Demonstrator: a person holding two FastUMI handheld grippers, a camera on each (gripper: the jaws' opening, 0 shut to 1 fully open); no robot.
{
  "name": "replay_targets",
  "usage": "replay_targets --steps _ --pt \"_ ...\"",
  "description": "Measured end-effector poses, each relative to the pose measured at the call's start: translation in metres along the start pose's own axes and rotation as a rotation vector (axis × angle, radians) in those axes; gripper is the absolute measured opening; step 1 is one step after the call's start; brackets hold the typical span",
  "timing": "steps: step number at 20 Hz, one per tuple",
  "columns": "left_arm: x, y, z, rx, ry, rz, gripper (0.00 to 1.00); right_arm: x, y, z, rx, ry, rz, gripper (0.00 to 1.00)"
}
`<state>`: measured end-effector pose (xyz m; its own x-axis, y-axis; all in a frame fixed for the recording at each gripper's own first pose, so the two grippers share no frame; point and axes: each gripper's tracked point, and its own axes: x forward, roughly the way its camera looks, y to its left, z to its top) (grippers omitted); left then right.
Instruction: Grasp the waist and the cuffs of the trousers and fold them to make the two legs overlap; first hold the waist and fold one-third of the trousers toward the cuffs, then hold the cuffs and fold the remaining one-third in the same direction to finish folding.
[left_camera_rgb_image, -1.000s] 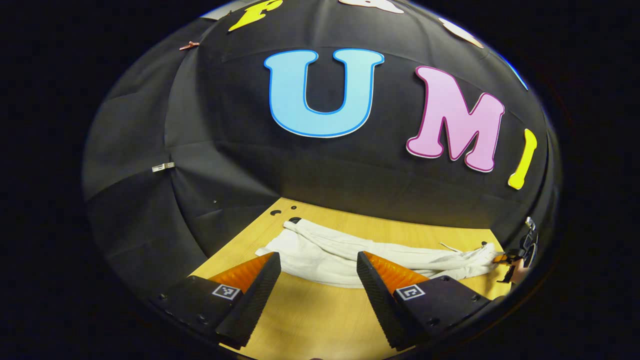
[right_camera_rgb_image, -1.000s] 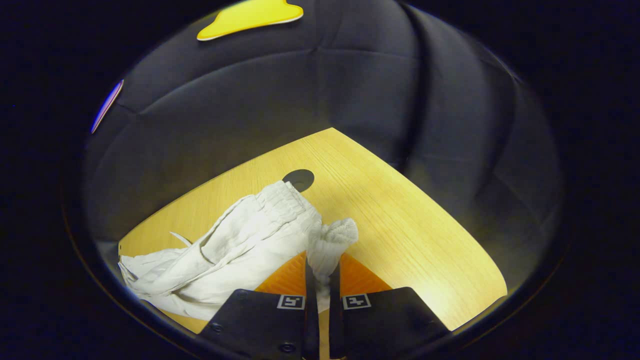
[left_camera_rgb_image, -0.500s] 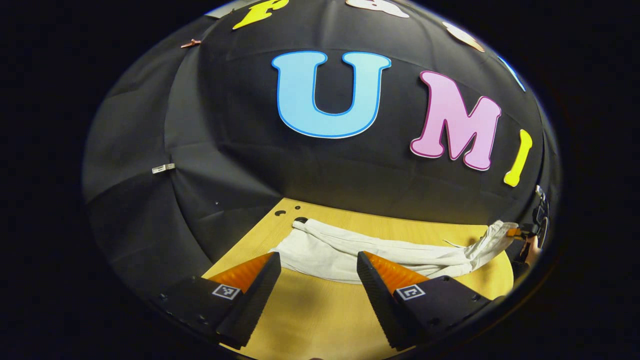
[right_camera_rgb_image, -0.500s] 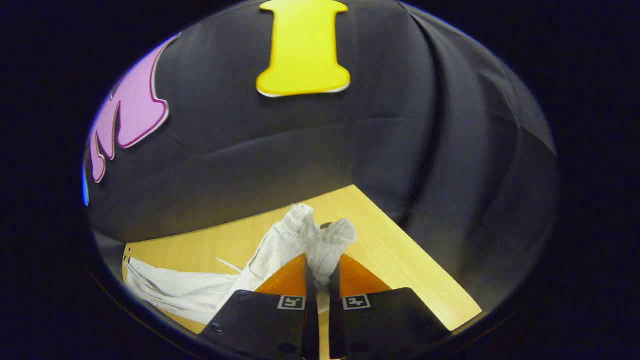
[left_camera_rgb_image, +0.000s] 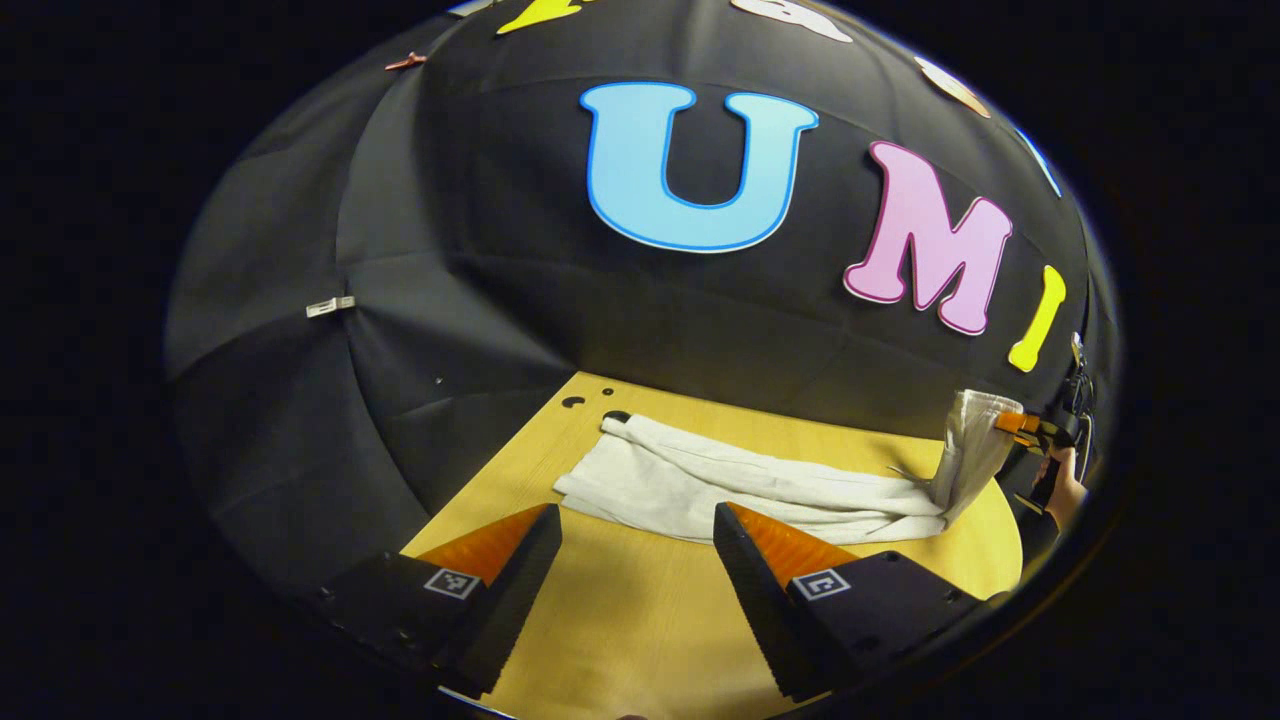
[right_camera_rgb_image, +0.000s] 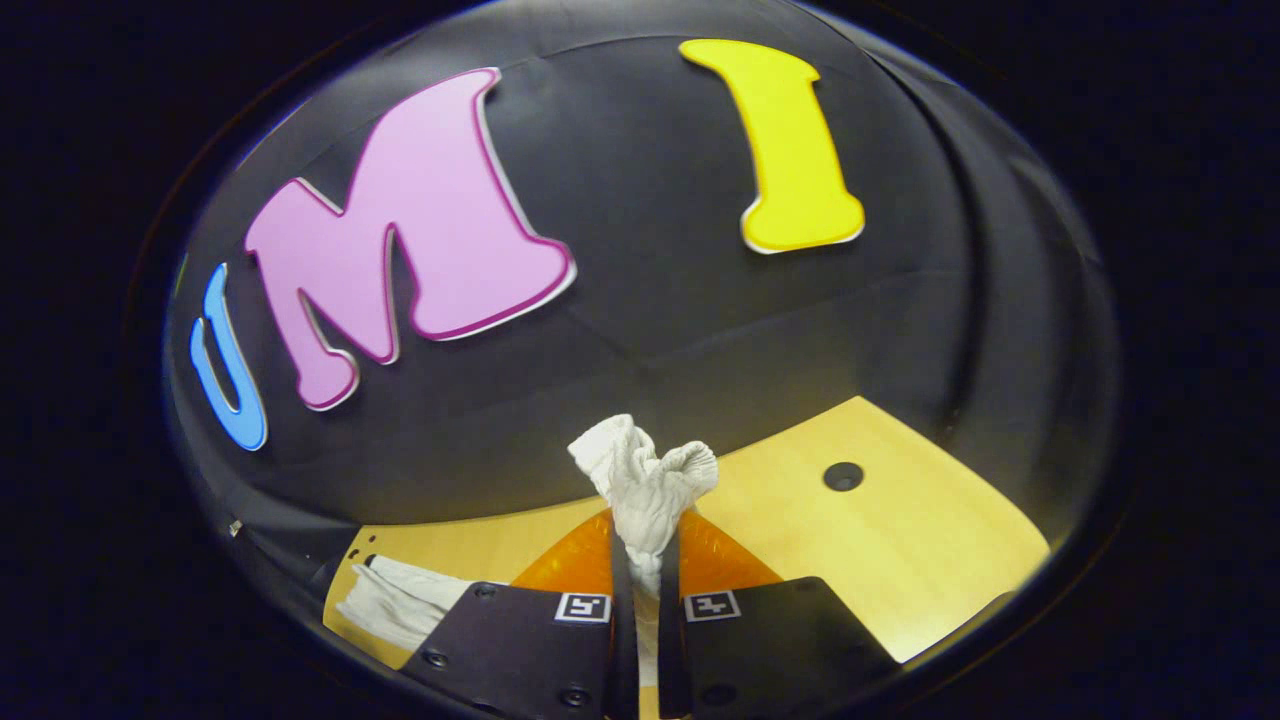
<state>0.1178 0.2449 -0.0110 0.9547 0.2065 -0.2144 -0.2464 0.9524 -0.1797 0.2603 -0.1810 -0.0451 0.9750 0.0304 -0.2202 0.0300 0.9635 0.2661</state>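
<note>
Wooden table (left_camera_rgb_image: 640, 620) fills the lower part of left gripper view, w/ the white trousers (left_camera_rgb_image: 740, 485) lying stretched across it. Your left gripper (left_camera_rgb_image: 637, 555) hangs above the near edge, jaws wide apart, nothing between them. Far right, the right gripper (left_camera_rgb_image: 1030, 428) lifts the waist (left_camera_rgb_image: 968, 440) off the table.

Right gripper view: your jaws are closed tight on the bunched waist, cloth sticking up above the fingertips. Trouser legs trail down left onto the table.
</note>
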Motion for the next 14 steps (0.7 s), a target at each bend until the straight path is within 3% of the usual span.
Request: replay_targets --steps 6,14 --pt "0.0 0.024 -0.021 -0.004 0.053 0.015 0.97 0.008 -0.005 0.0 0.008 0.082 0.088 0.12" --pt "-0.002 0.041 -0.061 0.011 0.125 0.029 0.97 0.008 -0.012 0.009 0.045 0.193 0.103 0.12"
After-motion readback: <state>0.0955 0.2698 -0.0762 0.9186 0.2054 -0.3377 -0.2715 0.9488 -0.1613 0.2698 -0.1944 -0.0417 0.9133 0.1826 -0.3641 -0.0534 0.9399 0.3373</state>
